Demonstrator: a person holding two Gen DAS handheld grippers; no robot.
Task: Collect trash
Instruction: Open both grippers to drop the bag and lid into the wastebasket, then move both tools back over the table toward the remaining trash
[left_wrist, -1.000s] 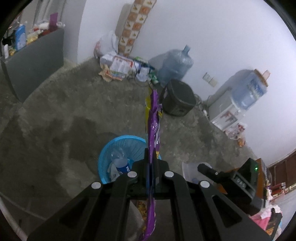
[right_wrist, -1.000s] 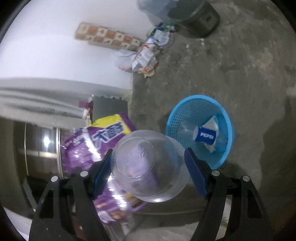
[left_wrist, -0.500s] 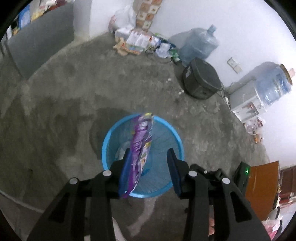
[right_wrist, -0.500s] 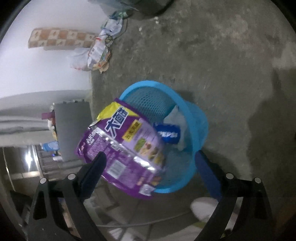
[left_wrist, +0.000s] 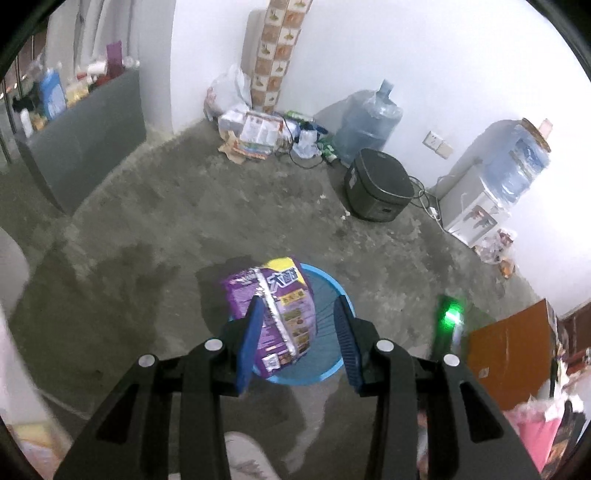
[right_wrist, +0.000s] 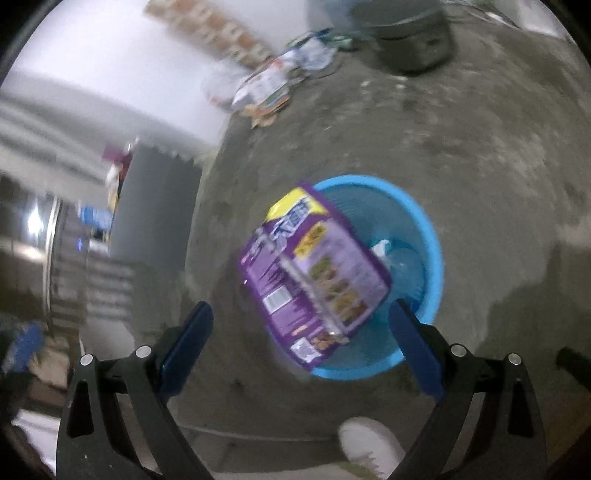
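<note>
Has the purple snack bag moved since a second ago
Yes. The purple snack bag has left the left gripper, whose jaws now stand open, and lies tilted across the rim of the blue basket.

White walls (left_wrist: 424, 48) meet a rough grey concrete floor (left_wrist: 221, 221).

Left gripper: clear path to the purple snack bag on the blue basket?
Probably yes. Left gripper is open directly above the purple snack bag, lying across the blue mesh basket rim; nothing between them.
</note>
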